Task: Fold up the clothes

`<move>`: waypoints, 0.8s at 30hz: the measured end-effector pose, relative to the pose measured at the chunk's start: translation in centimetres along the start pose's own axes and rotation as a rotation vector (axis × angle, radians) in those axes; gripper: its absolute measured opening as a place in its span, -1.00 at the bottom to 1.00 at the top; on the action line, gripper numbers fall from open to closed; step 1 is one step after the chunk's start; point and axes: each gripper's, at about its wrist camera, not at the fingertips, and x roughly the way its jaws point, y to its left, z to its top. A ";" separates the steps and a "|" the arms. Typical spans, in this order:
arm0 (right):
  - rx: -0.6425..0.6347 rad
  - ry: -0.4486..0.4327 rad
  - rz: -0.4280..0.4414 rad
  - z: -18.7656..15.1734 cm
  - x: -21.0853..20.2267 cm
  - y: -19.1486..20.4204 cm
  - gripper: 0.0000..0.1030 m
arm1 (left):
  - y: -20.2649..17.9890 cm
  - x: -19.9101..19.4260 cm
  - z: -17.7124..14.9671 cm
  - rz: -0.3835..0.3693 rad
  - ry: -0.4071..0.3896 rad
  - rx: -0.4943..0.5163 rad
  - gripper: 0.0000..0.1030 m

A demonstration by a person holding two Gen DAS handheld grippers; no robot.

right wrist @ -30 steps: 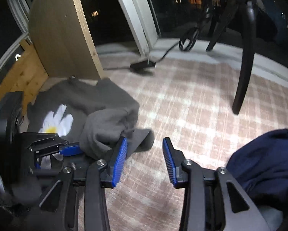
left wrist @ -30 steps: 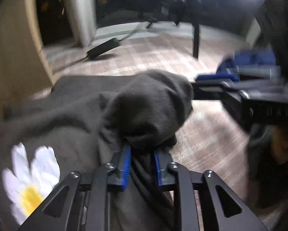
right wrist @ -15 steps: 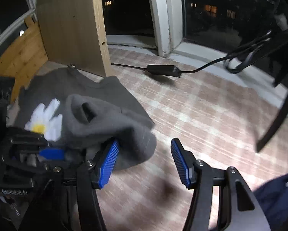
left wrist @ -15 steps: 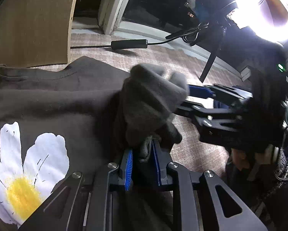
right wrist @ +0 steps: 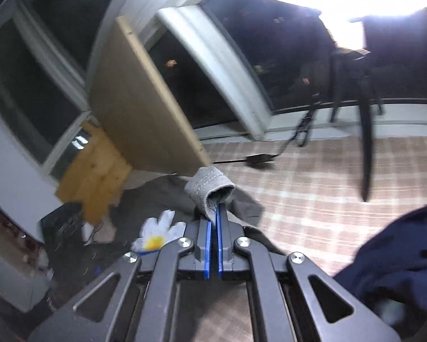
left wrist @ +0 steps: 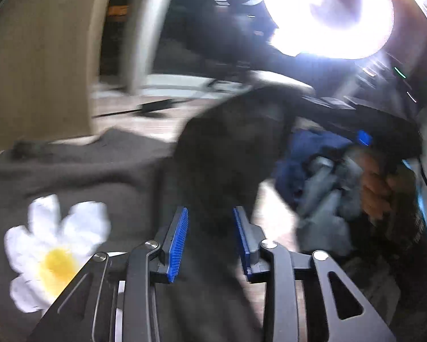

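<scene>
Sweatshirt (right wrist: pixel 162 199), grey, daisy print (right wrist: pixel 156 232): cuff (right wrist: pixel 210 191) clamped in right hand-held gripper (right wrist: pixel 214 219); sleeve (left wrist: pixel 222 154) between opening, non-pressing jaws of left hand-held gripper (left wrist: pixel 210 225). Containers: indiscernible.

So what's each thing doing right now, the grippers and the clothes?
Right hand-held gripper: shut on the cuff.
Cuff: grey, lifted, pinched at its edge.
Left hand-held gripper: jaws opening, sleeve between them.
Sleeve: bunched, raised off the floor.
Sweatshirt: grey, daisy up, lying flat.
Blue garment: crumpled heap on the floor.
</scene>
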 end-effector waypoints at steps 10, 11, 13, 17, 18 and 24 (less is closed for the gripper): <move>0.142 0.096 -0.211 0.0 2.3 -4.4 -0.63 | -5.6 11.5 1.4 0.093 0.120 0.181 -0.30; 0.174 0.093 -0.222 -0.1 2.1 -5.1 -0.63 | -5.7 12.4 1.7 0.115 0.131 0.198 -0.30; 0.183 0.078 -0.235 0.0 1.3 -5.5 -0.57 | -6.0 14.1 2.1 0.156 0.155 0.238 -0.29; 0.204 0.070 -0.243 -0.1 0.5 -6.4 -0.56 | -6.5 15.3 2.5 0.183 0.145 0.357 -0.32; 0.211 0.068 -0.247 -0.2 0.4 -6.6 -0.55 | -6.4 15.3 2.6 0.184 0.149 0.365 -0.55; 0.224 0.067 -0.252 -0.6 -0.2 -7.5 -0.53 | -3.2 9.5 4.1 -0.291 0.106 0.008 -0.91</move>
